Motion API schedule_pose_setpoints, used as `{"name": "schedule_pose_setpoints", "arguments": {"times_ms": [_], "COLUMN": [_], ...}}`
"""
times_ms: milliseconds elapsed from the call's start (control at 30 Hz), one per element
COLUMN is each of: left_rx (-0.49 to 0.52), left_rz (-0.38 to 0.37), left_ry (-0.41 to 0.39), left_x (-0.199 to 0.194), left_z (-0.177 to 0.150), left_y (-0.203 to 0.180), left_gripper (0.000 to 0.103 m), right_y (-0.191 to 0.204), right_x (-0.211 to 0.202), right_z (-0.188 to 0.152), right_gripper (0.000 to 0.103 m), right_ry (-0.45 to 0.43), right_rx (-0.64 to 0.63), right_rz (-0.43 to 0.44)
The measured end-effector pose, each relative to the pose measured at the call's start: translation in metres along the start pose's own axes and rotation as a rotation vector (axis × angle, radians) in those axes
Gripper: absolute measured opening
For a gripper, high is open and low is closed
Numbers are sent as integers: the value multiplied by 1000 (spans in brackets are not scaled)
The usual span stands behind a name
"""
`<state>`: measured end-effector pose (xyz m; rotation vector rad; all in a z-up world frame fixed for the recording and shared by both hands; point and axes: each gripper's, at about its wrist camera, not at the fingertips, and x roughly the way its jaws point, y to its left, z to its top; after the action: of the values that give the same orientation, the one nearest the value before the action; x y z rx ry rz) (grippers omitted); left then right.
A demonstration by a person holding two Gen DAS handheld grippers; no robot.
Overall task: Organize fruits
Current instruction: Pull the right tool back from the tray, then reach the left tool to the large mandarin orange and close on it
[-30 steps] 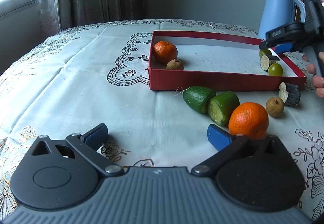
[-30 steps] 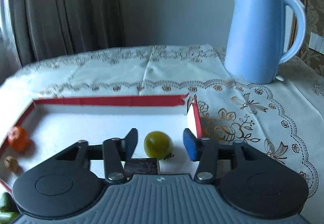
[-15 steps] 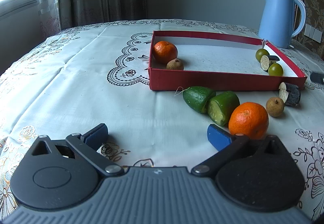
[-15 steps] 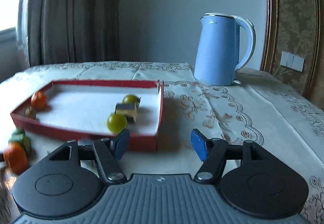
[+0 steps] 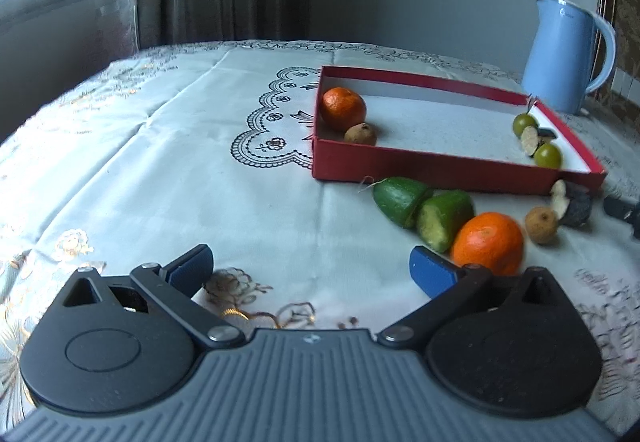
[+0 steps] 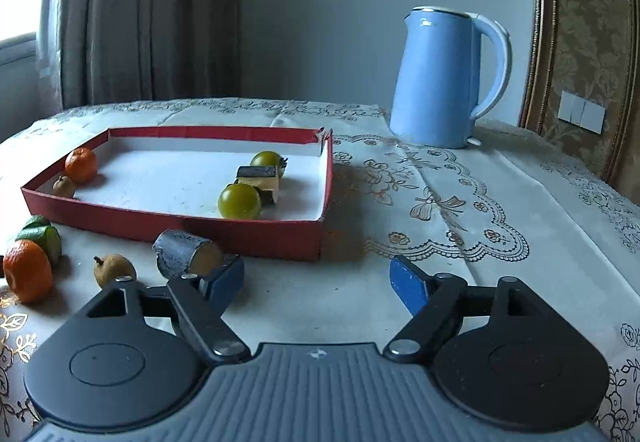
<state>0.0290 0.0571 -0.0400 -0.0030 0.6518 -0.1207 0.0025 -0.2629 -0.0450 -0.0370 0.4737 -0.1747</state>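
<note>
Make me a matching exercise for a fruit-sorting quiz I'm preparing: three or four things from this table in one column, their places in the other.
Things:
1. kettle
2. two green tomatoes
3. avocado halves
4. left gripper

Places:
A. inside the red box
B. on the cloth in front of the box
C. behind the box
D. open over bare cloth

Pairs: 1-C, 2-A, 3-B, 4-D

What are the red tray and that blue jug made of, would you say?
The red tray looks like matte cardboard: thin walls, white paper lining and a torn far corner. The blue jug seems smooth painted metal or plastic, with a soft sheen and a shiny rim; which one is unclear.
</note>
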Motion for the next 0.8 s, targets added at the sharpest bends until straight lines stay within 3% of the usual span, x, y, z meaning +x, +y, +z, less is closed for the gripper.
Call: {"name": "schedule_pose_setpoints", "arguments": {"times_ms": [133,333,800], "left_rx": [-45,-29,-20], "left_rz": [-46,-79,-106], "left_ry": [-18,-47,34], "left_x": [-17,-30,-2], "left_z": [5,10,12], "left_y": [-3,-19,-55], "left_gripper": [103,103,103], "right_y": [2,0,-2], "right_x": [6,7,9], "right_z": [1,0,0], "right_gripper": [83,84,91], "right_ry": [30,39,61], "right_rx": [-9,1,18], "right_rz": [-19,-33,-44]}}
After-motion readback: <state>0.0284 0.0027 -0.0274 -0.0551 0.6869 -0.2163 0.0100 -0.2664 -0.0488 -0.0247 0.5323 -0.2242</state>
